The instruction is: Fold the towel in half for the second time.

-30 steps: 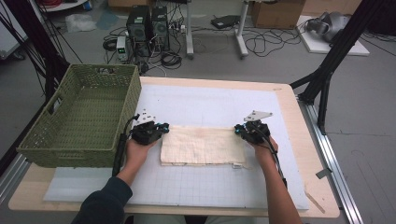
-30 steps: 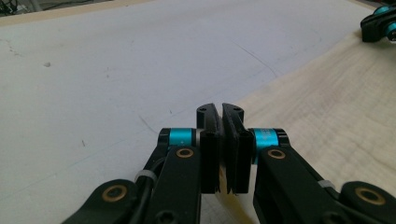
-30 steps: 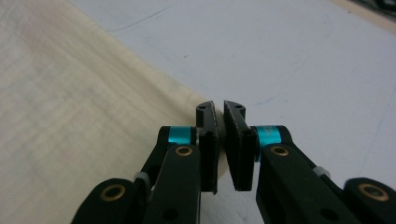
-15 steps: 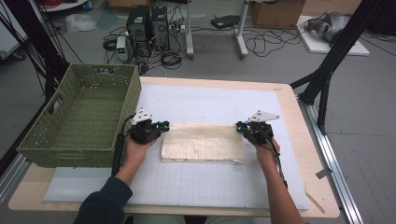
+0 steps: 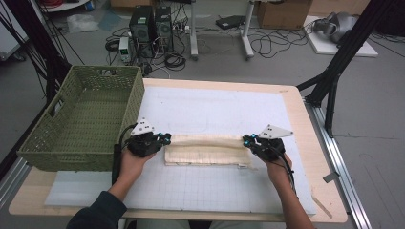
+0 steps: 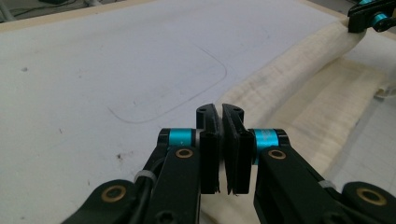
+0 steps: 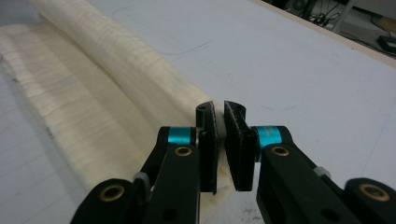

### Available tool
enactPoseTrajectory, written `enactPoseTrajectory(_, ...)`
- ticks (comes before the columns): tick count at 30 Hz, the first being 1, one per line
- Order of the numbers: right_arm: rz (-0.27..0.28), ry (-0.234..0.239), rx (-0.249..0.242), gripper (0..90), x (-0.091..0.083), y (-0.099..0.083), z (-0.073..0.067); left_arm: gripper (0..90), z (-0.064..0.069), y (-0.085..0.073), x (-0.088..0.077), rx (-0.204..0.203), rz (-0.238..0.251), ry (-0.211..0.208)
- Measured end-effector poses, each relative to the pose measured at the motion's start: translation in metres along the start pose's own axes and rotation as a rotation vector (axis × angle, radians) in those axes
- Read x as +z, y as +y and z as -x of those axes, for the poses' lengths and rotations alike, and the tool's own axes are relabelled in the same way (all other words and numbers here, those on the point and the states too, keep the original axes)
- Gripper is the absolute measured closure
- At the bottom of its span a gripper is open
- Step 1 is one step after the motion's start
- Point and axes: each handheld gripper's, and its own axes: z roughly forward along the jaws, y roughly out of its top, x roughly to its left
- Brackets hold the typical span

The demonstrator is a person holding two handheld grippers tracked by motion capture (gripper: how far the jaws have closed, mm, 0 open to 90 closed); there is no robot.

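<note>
Grippers left and right each pinch shut on one end of the cream cloth's far edge, lifting it evenly for folding toward the near side.

A robotics lab set up for recording, not a home or shop.

Black metal struts rise at the upper left and right of the high view, framing a plain wooden table topped with a white gridded mat. On the grey floor behind it, at top centre, stand two computer towers amid loose tangled cables, with cardboard boxes and a headset-like device on a white board toward the upper right. A person at the bottom edge holds instrumented grippers, left and right, trailing cables.
</note>
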Motion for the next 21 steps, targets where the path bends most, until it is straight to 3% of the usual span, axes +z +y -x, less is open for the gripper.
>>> enactPoseTrajectory(4, 0.007, 0.007, -0.002, 84.2, -0.007, -0.005, -0.007, 85.0, 0.003, -0.005, -0.002, 0.003, 0.009, -0.010)
enactPoseTrajectory(12, -0.008, 0.030, 0.033, 83.9, -0.015, -0.019, -0.016, 84.9, 0.011, -0.016, -0.003, 0.006, -0.026, -0.011)
enactPoseTrajectory(15, -0.016, 0.036, 0.032, 83.7, -0.018, -0.020, -0.020, 84.8, 0.015, -0.022, -0.004, 0.025, -0.051, 0.002)
enactPoseTrajectory(21, -0.047, 0.048, 0.009, 83.4, -0.022, -0.025, -0.026, 84.1, 0.021, -0.030, -0.005, 0.022, -0.087, -0.011)
